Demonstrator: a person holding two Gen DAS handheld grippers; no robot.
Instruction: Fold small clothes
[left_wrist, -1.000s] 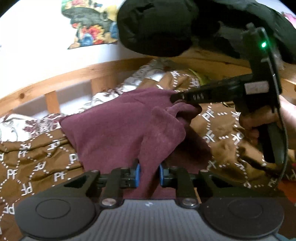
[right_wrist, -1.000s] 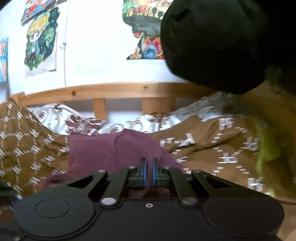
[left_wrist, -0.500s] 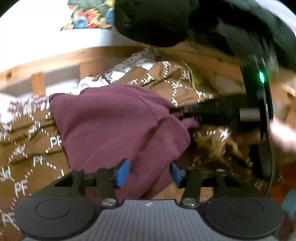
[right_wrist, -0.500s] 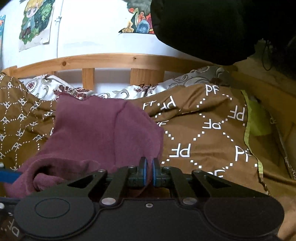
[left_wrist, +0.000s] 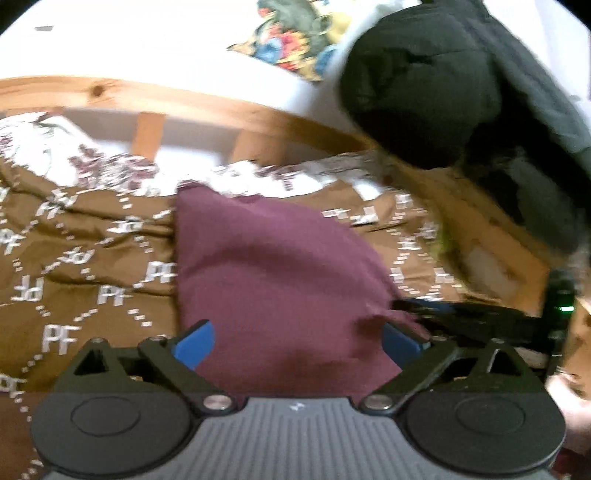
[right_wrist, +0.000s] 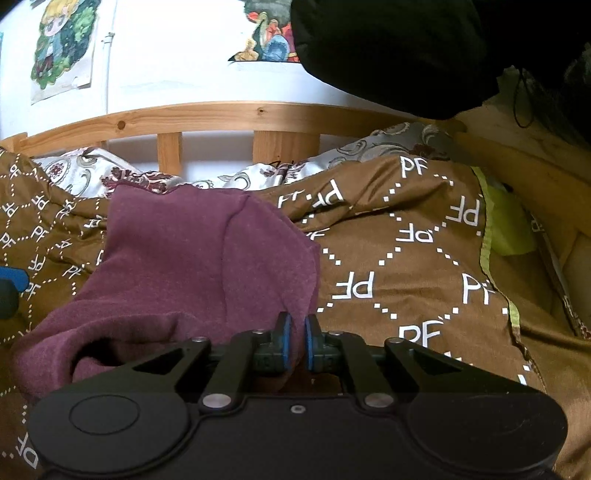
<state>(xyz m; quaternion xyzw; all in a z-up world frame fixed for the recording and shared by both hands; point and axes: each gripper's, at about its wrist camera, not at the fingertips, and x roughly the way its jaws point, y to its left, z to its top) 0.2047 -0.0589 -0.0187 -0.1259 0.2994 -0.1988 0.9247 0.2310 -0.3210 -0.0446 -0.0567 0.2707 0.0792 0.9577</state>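
Observation:
A maroon fleece garment (left_wrist: 266, 266) lies folded on the brown patterned bedspread (left_wrist: 74, 277). My left gripper (left_wrist: 297, 343) stands wide with its jaws still opening. The garment's near edge lies between the blue pads (left_wrist: 195, 343) without being pressed. My right gripper (right_wrist: 296, 343) sits low at the garment's (right_wrist: 192, 258) right front corner. Its jaws are opening by a narrow gap, and the corner still reaches between them. In the left wrist view the right gripper (left_wrist: 406, 308) comes in from the right at the cloth's edge. A left fingertip (right_wrist: 13, 277) shows at the right wrist view's left border.
A wooden bed rail (right_wrist: 221, 114) with slats runs behind the bedspread (right_wrist: 406, 258). A floral pillow (right_wrist: 74, 166) lies under it. A black padded garment (right_wrist: 388, 48) hangs overhead at the right. A yellow-green cloth (right_wrist: 509, 229) lies by the right bed edge. A hand (left_wrist: 569, 387) holds the right gripper.
My left gripper's jaws went from pinching the maroon cloth to wide apart, and it rolled and shifted sideways. My right gripper sank with the corner to the bedspread and its pads parted slightly.

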